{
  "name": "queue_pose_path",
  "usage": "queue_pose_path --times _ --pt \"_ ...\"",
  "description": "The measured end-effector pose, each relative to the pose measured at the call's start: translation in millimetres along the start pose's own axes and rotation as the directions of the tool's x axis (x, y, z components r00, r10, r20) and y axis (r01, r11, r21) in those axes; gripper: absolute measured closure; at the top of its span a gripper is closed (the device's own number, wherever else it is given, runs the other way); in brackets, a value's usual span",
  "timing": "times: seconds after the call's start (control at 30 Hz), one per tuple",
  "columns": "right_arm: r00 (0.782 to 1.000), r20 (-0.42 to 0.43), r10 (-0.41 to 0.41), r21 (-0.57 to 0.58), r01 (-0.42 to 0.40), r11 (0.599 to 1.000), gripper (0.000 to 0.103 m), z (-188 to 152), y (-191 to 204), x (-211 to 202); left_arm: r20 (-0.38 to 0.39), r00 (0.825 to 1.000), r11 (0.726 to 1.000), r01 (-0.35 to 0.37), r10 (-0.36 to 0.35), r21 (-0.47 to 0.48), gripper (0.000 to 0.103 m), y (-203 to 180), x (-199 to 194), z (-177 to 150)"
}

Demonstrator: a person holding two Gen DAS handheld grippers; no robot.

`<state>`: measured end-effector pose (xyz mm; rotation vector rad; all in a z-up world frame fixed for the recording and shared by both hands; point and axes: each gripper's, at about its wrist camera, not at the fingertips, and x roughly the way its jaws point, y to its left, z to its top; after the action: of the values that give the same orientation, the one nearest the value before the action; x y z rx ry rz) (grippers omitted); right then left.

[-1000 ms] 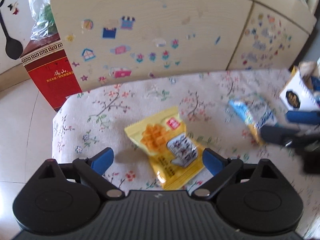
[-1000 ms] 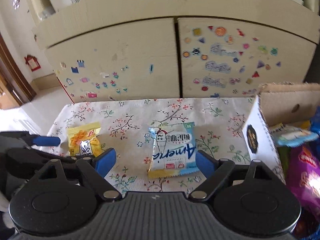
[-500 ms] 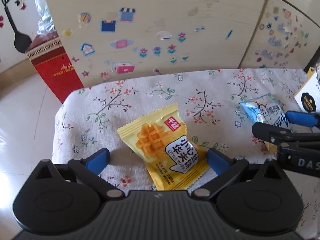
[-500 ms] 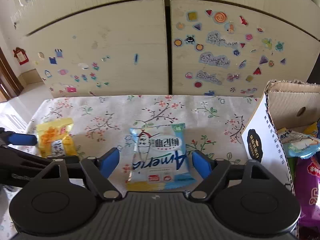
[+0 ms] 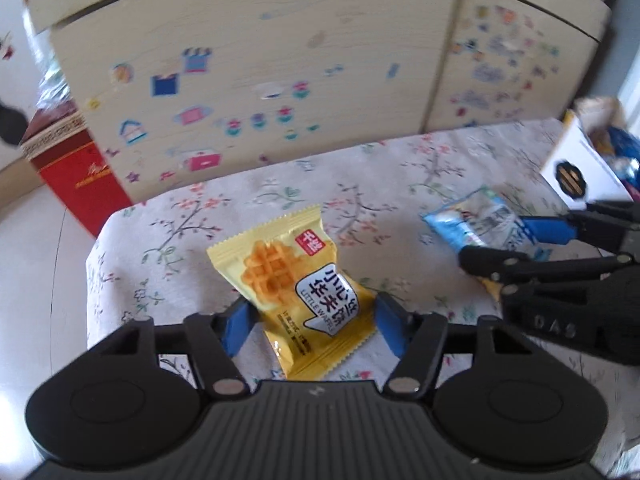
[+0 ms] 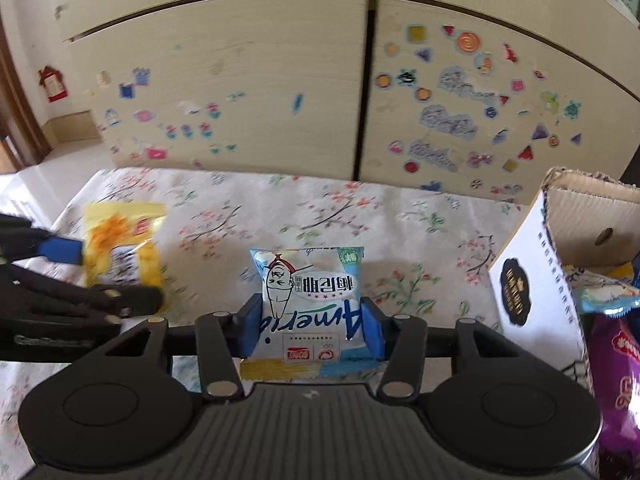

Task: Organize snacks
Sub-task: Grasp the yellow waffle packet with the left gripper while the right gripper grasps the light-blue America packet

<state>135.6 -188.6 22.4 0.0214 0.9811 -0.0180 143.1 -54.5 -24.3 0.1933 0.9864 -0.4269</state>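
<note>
Two packets gripped, box waiting on the right

Your left gripper closes on the yellow packet at the left of the cloth; your right gripper squeezes the blue packet in the middle. Both are not yet in the box, which already holds some snacks.

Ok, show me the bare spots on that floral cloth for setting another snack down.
Bare tablecloth runs along the back below the cabinet doors, and between the yellow waffle packet and the blue packet. Another patch separates the blue packet from the cardboard box. The box is already crowded with snacks.
</note>
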Motion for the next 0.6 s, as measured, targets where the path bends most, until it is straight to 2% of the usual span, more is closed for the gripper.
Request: queue_pose_path --times 0.13,0.33,0.47,0.53,0.6 --pt "1.000 -0.017 0.002 -0.029 -0.002 1.000 0.046 -6 10 -14 -0.011 0.999 0.998 0.045 -0.045 0.037 0.054 -2 -8 -5" --pt "0.999 -0.048 0.004 -0.018 -0.005 1.000 0.046 -25 8 -45 -0.032 0.994 0.992 0.110 -0.108 0.066 0.066 7 -23 -21" --pt "0.998 -0.058 0.016 0.034 -0.014 0.999 0.046 -38 3 -68 -0.047 0.992 0.987 0.123 -0.118 0.106 0.066 8 -34 -36" --pt "0.998 -0.059 0.025 0.066 -0.021 0.998 0.046 -44 4 -79 -0.037 0.992 0.988 0.125 -0.122 0.094 0.066 12 -39 -41" --pt "0.998 -0.052 0.032 0.089 -0.027 0.996 0.046 -49 6 -91 -0.021 0.991 0.989 0.132 -0.131 0.060 0.058 19 -42 -42"
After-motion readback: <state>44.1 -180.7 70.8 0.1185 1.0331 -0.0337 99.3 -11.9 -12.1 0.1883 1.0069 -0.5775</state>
